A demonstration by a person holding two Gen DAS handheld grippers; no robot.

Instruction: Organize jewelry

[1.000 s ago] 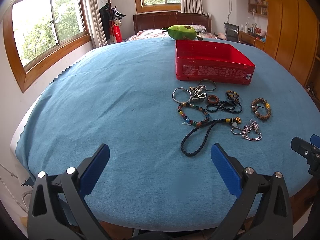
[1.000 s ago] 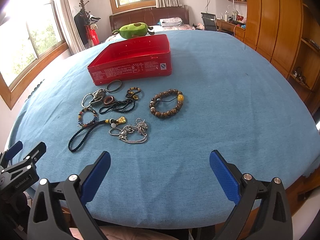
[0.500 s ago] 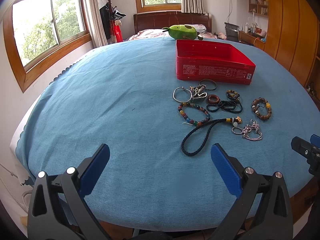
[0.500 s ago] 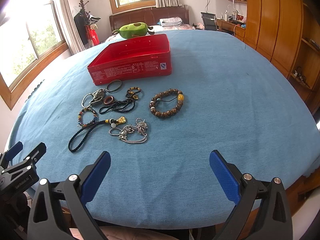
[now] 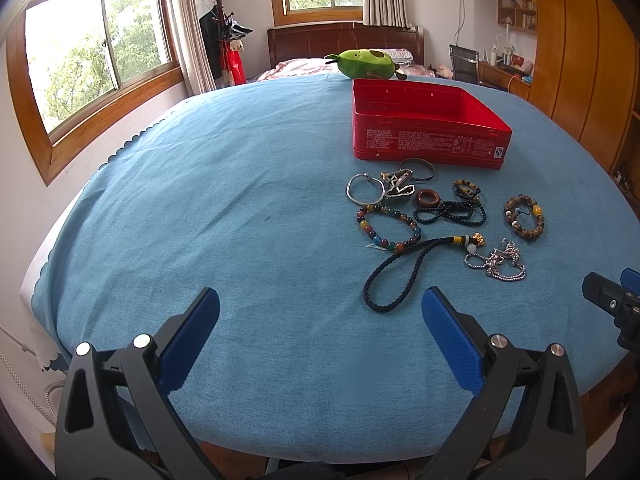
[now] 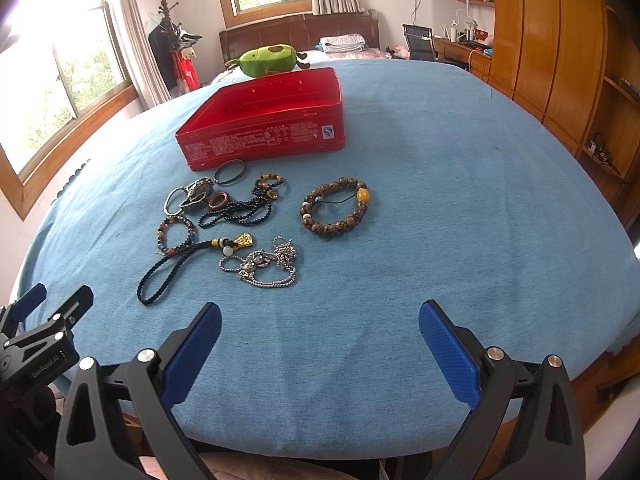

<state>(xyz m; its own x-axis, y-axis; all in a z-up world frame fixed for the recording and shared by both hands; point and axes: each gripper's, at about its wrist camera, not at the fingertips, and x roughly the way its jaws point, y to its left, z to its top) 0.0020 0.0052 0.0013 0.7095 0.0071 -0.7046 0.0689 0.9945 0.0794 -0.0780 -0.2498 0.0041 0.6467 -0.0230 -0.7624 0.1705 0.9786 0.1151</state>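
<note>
Assorted beaded, corded and silver-chain jewelry lies clustered before the open red tin box; left gripper and right gripper both gape wide, empty.

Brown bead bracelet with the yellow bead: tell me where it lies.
The brown bead bracelet lies alone on the blue cloth, rightmost of the jewelry, beside the black bead strand.

Two low near-edge wrist views across the blue-clothed table, both facing the red tin.

Home bedroom: bed, wardrobe.
</note>
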